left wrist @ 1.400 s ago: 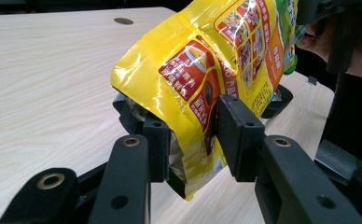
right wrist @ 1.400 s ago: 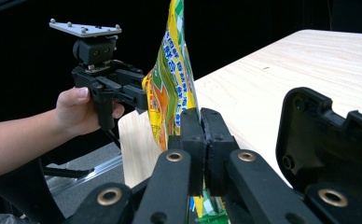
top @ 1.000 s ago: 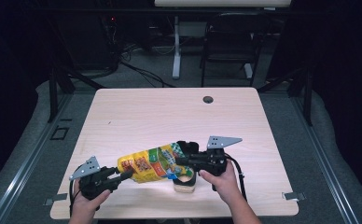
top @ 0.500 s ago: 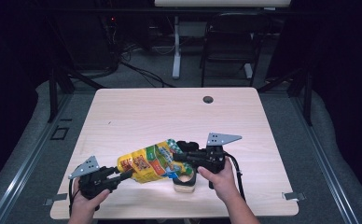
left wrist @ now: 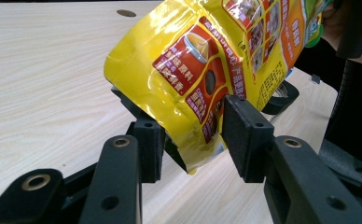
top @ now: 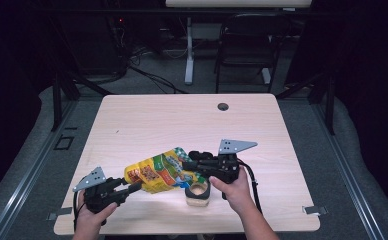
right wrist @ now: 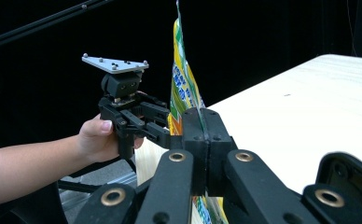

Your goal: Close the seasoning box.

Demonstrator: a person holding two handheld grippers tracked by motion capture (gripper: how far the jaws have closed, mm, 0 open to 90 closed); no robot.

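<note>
From the high view, you hold the yellow snack bag (top: 158, 171) slung above the table (top: 182, 120) between your two grippers, beside the tape roll (top: 198, 193); the handover looks half done (my reading). Your right gripper (top: 191, 161) reaches left, your left gripper (top: 134, 186) right.

In the left gripper view, its jaws have just been opening: the bag's corner (left wrist: 193, 140) sits between spread pads, hardly pressed.

In the right gripper view, your jaws are pinched tight on the bag's edge (right wrist: 181, 88).
</note>
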